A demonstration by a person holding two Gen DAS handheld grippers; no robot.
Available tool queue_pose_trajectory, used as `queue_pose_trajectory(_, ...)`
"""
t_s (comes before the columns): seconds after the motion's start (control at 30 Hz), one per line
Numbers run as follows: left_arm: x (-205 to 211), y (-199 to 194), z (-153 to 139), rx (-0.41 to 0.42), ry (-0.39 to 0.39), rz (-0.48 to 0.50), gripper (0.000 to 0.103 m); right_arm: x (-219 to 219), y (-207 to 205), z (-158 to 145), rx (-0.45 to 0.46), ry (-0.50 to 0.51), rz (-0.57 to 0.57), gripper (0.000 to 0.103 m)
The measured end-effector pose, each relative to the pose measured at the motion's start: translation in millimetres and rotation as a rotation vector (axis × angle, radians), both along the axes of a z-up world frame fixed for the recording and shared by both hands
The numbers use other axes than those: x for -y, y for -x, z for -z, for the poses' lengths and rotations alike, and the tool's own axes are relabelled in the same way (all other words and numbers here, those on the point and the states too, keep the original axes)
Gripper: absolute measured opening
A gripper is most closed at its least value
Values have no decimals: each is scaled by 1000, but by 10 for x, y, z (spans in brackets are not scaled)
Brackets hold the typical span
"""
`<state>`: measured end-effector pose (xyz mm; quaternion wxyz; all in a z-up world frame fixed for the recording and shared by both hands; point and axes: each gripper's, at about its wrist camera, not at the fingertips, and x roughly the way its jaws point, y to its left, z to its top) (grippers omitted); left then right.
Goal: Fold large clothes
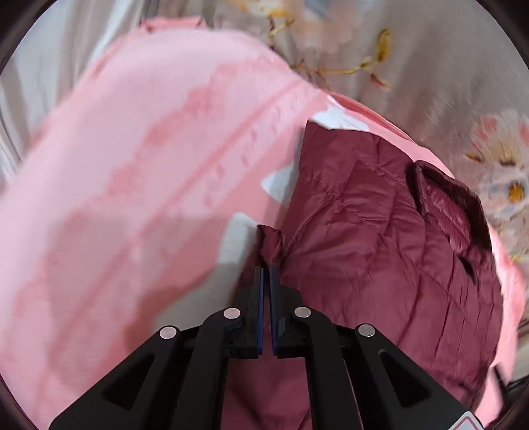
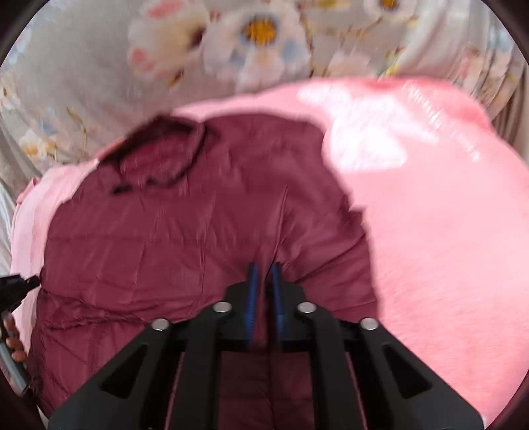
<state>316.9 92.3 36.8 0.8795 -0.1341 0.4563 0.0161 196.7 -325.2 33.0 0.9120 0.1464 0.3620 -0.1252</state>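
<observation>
Our left fingers [image 1: 257,281] pinch the dark red puffy quilted jacket [image 1: 380,231] tight, our right fingers [image 2: 253,284] sit a bit apart around a fold, so we should lift both together.

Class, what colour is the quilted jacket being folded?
Dark maroon; the quilted jacket shows sharpest in the left wrist view.

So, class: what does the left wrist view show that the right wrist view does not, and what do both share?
Only the left wrist view shows the left gripper shut on a bunched corner of the maroon jacket, and white patches on the pink blanket. Only the right wrist view shows the right gripper with jacket fabric between its slightly parted jaws, and a hand at the left edge. Both show the jacket, its dark collar, the blanket and the floral sheet.
</observation>
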Motion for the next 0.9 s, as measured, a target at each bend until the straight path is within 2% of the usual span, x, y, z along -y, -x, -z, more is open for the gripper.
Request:
queue_pose_trajectory(0.13, 227, 109, -425, 91, -20, 59, 4, -242, -177, -320, 58, -26, -94, 26)
queue_pose_trajectory(0.27, 770, -80, -557, 112, -8, 179, 15, -621, -586, -340, 55, -17, -193, 26)
queue_pose_trajectory(0.37, 1166, -285, -365, 45, -19, 258, 16, -889, -787, -162, 10, -5, -252, 26)
queue_pose_trajectory(0.43, 1361, -315, -161, 10, -71, 279, 16, -1031, -856, -22, -25, 13, -279, 26)
queue_pose_trajectory(0.57, 1454, -254, 193, -44, -127, 292, 16, -1173, -867, 265, -85, 47, -305, 26)
queue_pose_trajectory(0.73, 1398, -142, 349, 2, -157, 293, 17, -1253, -791, 392, -71, 113, -304, 25)
queue_pose_trajectory(0.9, 1551, -12, 409, 82, -262, 282, 17, -1233, -740, 417, -61, 117, -300, 25)
